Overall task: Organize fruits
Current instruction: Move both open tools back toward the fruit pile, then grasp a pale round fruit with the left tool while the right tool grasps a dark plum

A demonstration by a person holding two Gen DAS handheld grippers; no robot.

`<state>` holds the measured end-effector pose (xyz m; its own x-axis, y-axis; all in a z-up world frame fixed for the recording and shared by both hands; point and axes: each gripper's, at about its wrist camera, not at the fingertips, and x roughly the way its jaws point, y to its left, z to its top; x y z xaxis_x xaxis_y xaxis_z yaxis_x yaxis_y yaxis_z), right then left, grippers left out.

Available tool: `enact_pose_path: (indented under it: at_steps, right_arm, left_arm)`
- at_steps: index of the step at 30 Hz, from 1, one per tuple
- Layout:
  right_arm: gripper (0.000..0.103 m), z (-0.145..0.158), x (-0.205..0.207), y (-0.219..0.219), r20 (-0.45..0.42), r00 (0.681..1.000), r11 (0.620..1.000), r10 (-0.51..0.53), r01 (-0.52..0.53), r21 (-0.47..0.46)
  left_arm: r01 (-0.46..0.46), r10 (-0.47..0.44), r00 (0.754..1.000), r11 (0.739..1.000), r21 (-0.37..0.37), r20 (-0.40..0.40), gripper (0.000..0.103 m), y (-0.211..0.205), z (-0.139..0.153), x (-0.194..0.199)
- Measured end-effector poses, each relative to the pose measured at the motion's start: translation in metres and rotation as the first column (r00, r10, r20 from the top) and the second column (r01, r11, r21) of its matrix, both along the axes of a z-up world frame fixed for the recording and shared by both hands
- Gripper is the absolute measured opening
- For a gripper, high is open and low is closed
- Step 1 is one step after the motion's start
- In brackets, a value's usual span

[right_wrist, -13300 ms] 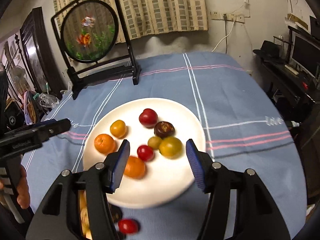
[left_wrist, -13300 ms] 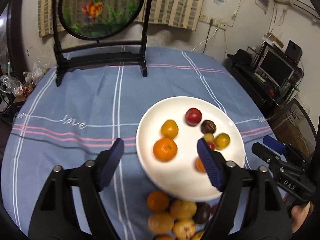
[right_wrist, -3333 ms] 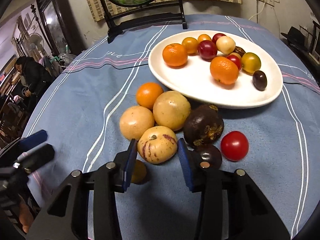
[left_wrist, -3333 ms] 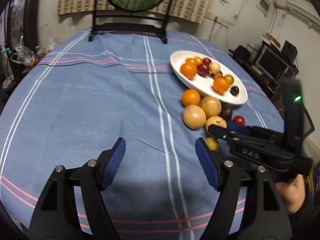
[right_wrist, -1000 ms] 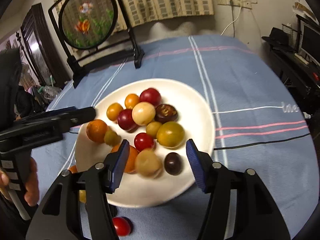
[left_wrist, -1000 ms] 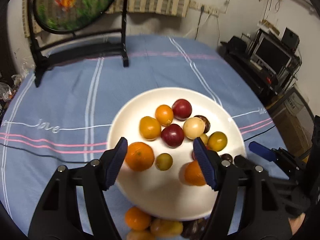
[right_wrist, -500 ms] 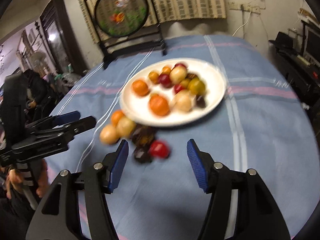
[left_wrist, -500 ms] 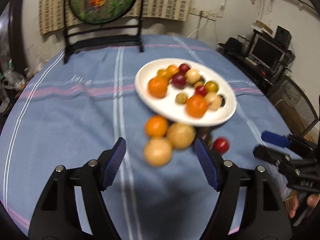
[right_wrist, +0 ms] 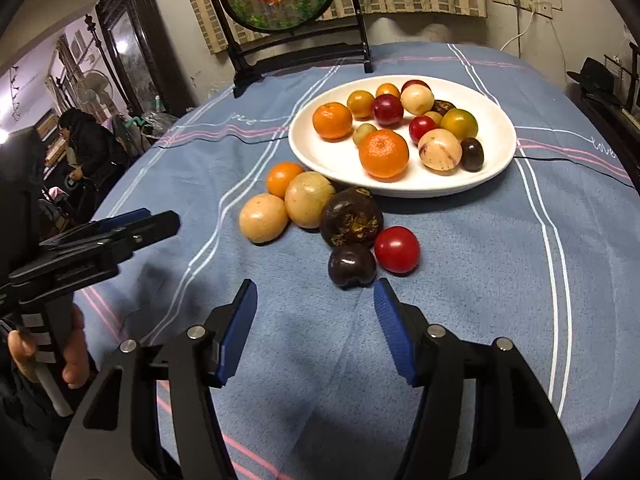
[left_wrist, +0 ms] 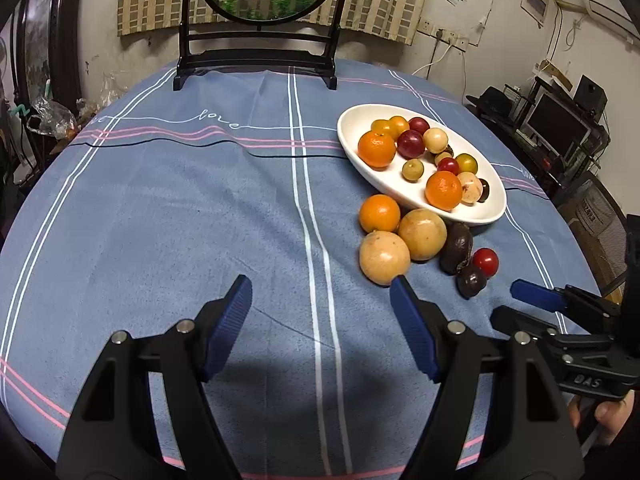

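A white plate point(right_wrist: 496, 168) holds several fruits: oranges, red and yellow tomatoes, a speckled pale fruit point(right_wrist: 439, 149). It also shows in the left wrist view point(left_wrist: 404, 194). Beside it on the cloth lie an orange point(right_wrist: 282, 178), two tan round fruits point(right_wrist: 264, 218), a dark mangosteen point(right_wrist: 351, 216), a dark plum point(right_wrist: 352, 265) and a red tomato point(right_wrist: 397, 249). My right gripper point(right_wrist: 315, 306) is open and empty, just short of the plum. My left gripper point(left_wrist: 320, 304) is open and empty, near a tan fruit point(left_wrist: 384, 257).
The round table has a blue striped cloth point(left_wrist: 180, 208). A black-framed goldfish screen point(left_wrist: 260, 8) stands at the far edge. A person point(right_wrist: 90, 152) is in the room at left. Monitors and shelves point(left_wrist: 560, 128) stand at right.
Both grippers have pulled back and lowered from above the plate to the near side of the table. The speckled fruit, earlier between my right fingers, now lies on the plate.
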<state>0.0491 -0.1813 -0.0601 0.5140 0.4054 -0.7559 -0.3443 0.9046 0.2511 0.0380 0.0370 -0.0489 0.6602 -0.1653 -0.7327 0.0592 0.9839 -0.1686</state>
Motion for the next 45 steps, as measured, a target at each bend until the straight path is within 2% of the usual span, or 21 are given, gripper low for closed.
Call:
enact_pose_path:
  at_steps: [9,11,13,20,24,28,32,34,36,45]
  right_arm:
    - [0.061,-0.021,0.028,0.004,-0.07,0.997,1.0,-0.027,0.026,-0.007]
    - [0.043,-0.026,0.034,0.007,-0.062,0.997,0.999,-0.035,0.033,-0.04]
    - [0.033,-0.026,0.035,0.006,-0.051,0.998,0.998,-0.047,0.045,-0.046]
    - [0.033,-0.012,0.01,-0.016,-0.029,0.999,0.999,-0.034,0.034,0.004]
    - [0.033,-0.005,0.001,-0.04,-0.022,0.998,0.997,-0.065,0.066,0.043]
    - [0.033,-0.003,-0.002,-0.054,-0.023,0.997,0.993,-0.073,0.074,0.086]
    - [0.033,-0.004,-0.004,-0.058,-0.025,0.998,0.992,-0.066,0.068,0.108]
    - [0.033,-0.004,-0.004,-0.058,-0.025,0.998,0.991,-0.064,0.066,0.113]
    - [0.033,-0.004,-0.004,-0.058,-0.025,0.998,0.991,-0.063,0.065,0.116]
    - [0.033,0.002,-0.004,-0.052,-0.01,0.998,0.992,-0.059,0.059,0.108]
  left_arm:
    - [0.015,-0.015,1.0,1.0,-0.013,0.003,0.073,-0.001,0.0,-0.002]
    - [0.015,-0.015,1.0,1.0,-0.014,0.003,0.074,-0.001,0.0,0.001]
    - [0.017,-0.017,1.0,1.0,-0.011,0.001,0.074,-0.003,-0.001,0.002]
    - [0.069,-0.068,0.997,0.997,0.026,-0.029,0.074,-0.029,-0.01,0.027]
    - [0.11,-0.106,0.993,0.991,0.08,-0.05,0.073,-0.052,-0.02,0.041]
    - [0.156,-0.147,0.985,0.982,0.102,-0.086,0.05,-0.065,-0.032,0.054]
    - [0.178,-0.163,0.98,0.975,0.131,-0.115,0.044,-0.074,-0.044,0.063]
    - [0.176,-0.163,0.98,0.977,0.122,-0.11,0.043,-0.073,-0.044,0.062]
    - [0.177,-0.168,0.98,0.981,0.08,-0.106,0.043,-0.069,-0.041,0.058]
    - [0.185,-0.184,0.982,0.983,0.016,-0.046,0.043,-0.063,-0.018,0.025]
